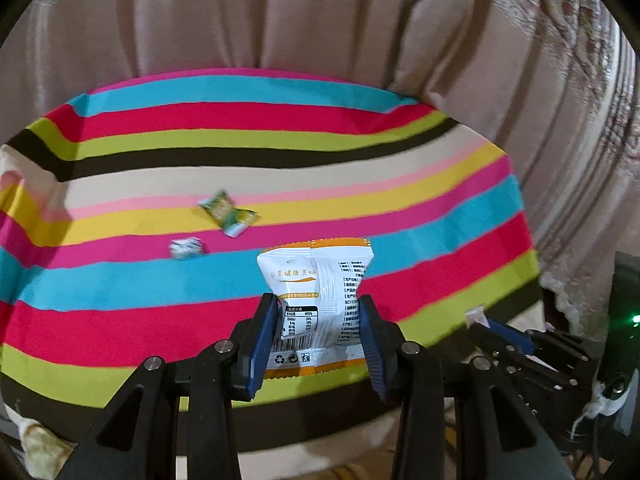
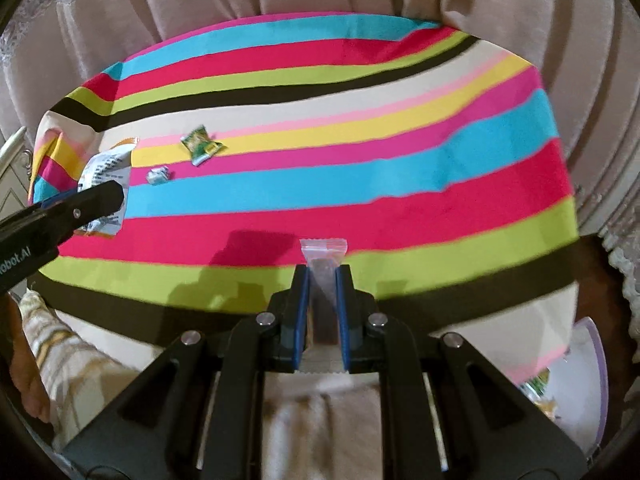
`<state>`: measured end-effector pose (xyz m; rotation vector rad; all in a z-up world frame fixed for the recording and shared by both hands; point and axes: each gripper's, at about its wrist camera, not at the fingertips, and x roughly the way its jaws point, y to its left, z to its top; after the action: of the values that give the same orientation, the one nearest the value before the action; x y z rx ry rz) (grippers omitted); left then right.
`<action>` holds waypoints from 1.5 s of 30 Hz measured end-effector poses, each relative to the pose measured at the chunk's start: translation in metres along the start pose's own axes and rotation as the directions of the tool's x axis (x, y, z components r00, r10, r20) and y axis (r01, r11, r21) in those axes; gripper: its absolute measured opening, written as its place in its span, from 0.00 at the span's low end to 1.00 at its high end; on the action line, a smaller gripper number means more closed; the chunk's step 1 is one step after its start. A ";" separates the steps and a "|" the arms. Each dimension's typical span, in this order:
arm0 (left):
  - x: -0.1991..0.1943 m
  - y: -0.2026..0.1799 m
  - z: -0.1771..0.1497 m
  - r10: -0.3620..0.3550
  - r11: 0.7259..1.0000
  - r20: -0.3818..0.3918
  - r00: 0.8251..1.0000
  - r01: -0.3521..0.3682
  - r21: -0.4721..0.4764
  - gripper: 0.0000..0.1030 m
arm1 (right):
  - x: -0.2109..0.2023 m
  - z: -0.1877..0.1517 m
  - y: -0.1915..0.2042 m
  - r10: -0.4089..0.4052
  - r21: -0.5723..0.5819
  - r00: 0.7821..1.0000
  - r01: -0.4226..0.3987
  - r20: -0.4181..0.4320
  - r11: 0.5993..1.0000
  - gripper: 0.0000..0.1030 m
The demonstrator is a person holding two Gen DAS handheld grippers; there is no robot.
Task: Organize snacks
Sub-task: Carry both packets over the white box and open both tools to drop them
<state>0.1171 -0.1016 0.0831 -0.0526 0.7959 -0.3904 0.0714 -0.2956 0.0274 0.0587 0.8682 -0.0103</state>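
My left gripper [image 1: 318, 306] is shut on a white and orange snack packet [image 1: 320, 276], held upright above the striped tablecloth [image 1: 120, 320]. The same packet [image 2: 106, 172] and the left gripper's finger [image 2: 92, 200] show at the left of the right wrist view. My right gripper [image 2: 323, 276] is shut on a small clear sachet [image 2: 323, 252] with a dark filling, above the table's near edge. The right gripper [image 1: 486, 326] with the sachet also shows at the right of the left wrist view. A green snack pack [image 1: 226, 213] [image 2: 200, 145] and a small white pack [image 1: 185, 247] [image 2: 158, 175] lie on the cloth.
Beige curtains [image 1: 280, 20] hang behind and to the right of the table. A white container [image 2: 576, 380] with snacks inside sits low at the right, beside the table. A person's bare foot [image 2: 28, 384] and patterned fabric [image 2: 64, 344] are at the lower left.
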 end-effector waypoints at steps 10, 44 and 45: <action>0.009 -0.067 -0.031 -0.201 0.978 -0.116 0.973 0.206 0.038 0.40 | -0.025 -0.049 -0.076 -0.093 0.100 0.994 0.098 -0.049 0.990 0.16; 0.017 -0.185 -0.061 -0.328 0.909 -0.264 0.907 0.379 0.175 0.62 | -0.039 -0.095 -0.173 -0.180 0.274 0.978 0.202 -0.104 0.940 0.42; 0.020 -0.183 -0.060 -0.316 0.914 -0.257 0.913 0.366 0.174 0.62 | -0.039 -0.094 -0.170 -0.176 0.271 0.979 0.198 -0.104 0.942 0.45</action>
<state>0.0287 -0.2723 0.0629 0.0599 0.9653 -0.8292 -0.0310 -0.4605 -0.0120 0.2439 0.9435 -0.3122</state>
